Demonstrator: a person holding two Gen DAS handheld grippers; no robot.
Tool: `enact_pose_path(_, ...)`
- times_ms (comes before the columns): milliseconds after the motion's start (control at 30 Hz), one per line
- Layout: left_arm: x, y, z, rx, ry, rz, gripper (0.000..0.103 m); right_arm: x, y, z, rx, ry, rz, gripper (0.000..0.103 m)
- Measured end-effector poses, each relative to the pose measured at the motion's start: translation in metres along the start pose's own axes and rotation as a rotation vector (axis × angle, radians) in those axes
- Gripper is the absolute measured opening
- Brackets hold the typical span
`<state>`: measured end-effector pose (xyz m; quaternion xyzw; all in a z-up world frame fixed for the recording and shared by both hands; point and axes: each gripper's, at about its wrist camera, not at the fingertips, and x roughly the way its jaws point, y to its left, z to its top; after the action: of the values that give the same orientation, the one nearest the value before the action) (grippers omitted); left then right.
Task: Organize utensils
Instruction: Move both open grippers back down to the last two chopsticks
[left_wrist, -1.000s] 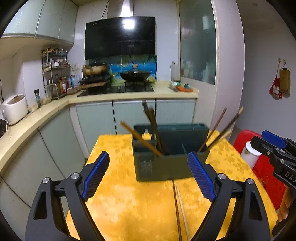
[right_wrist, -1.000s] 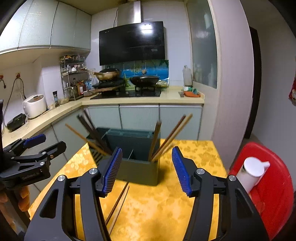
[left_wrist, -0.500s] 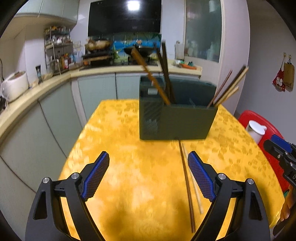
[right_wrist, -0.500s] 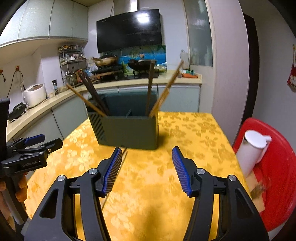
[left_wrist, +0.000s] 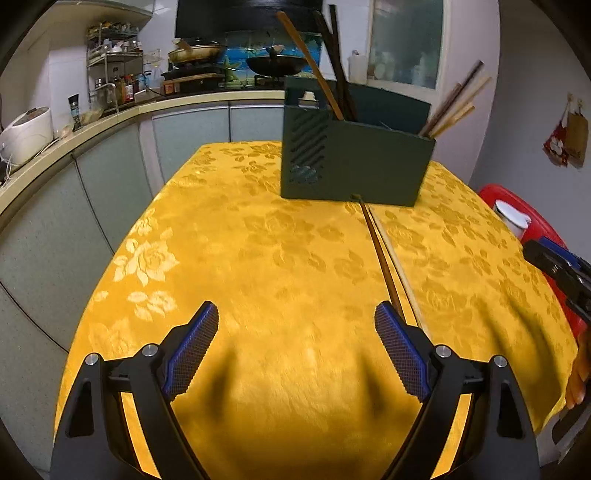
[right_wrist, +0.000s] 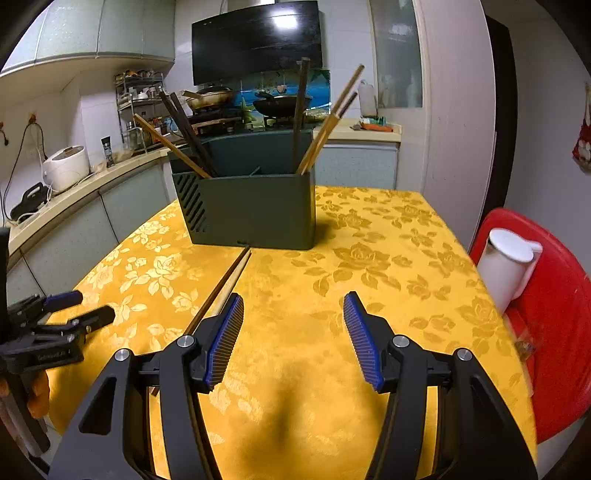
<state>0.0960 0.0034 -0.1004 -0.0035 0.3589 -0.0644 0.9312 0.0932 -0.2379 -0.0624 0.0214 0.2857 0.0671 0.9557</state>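
Wooden chopsticks (left_wrist: 384, 258), two of them, lie side by side on the yellow table (left_wrist: 258, 258), touching the near wall of the green holder (left_wrist: 351, 162). Both the left gripper (left_wrist: 295, 350) and the right gripper (right_wrist: 293, 339) have their jaws apart and empty. We should lower one over the near ends, close on a single stick, then lift it into a compartment.

Utensil holder (right_wrist: 255, 210) upright at table (right_wrist: 388, 258) centre, chopsticks leaning in its left and right compartments, two loose chopsticks (right_wrist: 225, 280) lying before it, jug (right_wrist: 509, 266) at right edge, counter (right_wrist: 74, 195) at left.
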Motion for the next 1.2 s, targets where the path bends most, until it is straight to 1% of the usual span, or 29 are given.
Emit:
enact_pose_path(167, -0.003, -0.021, -0.014, 0.089, -0.002, -0.012, 0.084, 0.005, -0.004, -0.008, -0.012, 0.014, -0.029, 0.055)
enact_pose_path(267, -0.001, -0.037, -0.022, 0.137, 0.017, -0.055, 0.084, 0.007, -0.01, -0.012, -0.002, 0.027, -0.039, 0.055)
enact_pose_path(333, 0.001, -0.047, -0.028, 0.172, 0.029, -0.068, 0.084, 0.009, -0.012, -0.013, 0.003, 0.033, -0.043, 0.055)
enact_pose_path(433, 0.007, -0.058, -0.035, 0.216, 0.053, -0.08, 0.084, 0.011, -0.013, -0.014, 0.006, 0.038, -0.041, 0.055)
enact_pose_path(500, 0.013, -0.061, -0.037, 0.23, 0.076, -0.066, 0.084, 0.011, -0.011, -0.015, 0.004, 0.039, -0.039, 0.055)
enact_pose_path(600, 0.021, -0.058, -0.037, 0.22, 0.113, -0.056, 0.084, 0.013, -0.009, -0.017, 0.0, 0.047, -0.034, 0.055)
enact_pose_path(667, 0.023, -0.053, -0.036, 0.193, 0.116, -0.06, 0.084, 0.015, -0.006, -0.019, -0.004, 0.057, -0.029, 0.055)
enact_pose_path(867, 0.024, -0.039, -0.031, 0.16, 0.121, -0.023, 0.082, 0.024, 0.007, -0.028, -0.033, 0.101, 0.009, 0.055)
enact_pose_path(900, 0.024, -0.037, -0.031, 0.157, 0.121, -0.02, 0.081, 0.025, 0.011, -0.03, -0.047, 0.112, 0.026, 0.055)
enact_pose_path(1067, 0.024, -0.026, -0.027, 0.138, 0.125, -0.018, 0.067, 0.033, 0.031, -0.037, -0.082, 0.159, 0.113, 0.055)
enact_pose_path(1100, 0.025, -0.024, -0.026, 0.135, 0.126, -0.022, 0.066, 0.034, 0.035, -0.038, -0.088, 0.167, 0.125, 0.055)
enact_pose_path(1167, 0.025, -0.021, -0.025, 0.133, 0.127, -0.029, 0.062, 0.038, 0.043, -0.04, -0.108, 0.186, 0.15, 0.053)
enact_pose_path(1200, 0.026, -0.02, -0.025, 0.132, 0.128, -0.034, 0.061, 0.04, 0.048, -0.04, -0.118, 0.197, 0.161, 0.05)
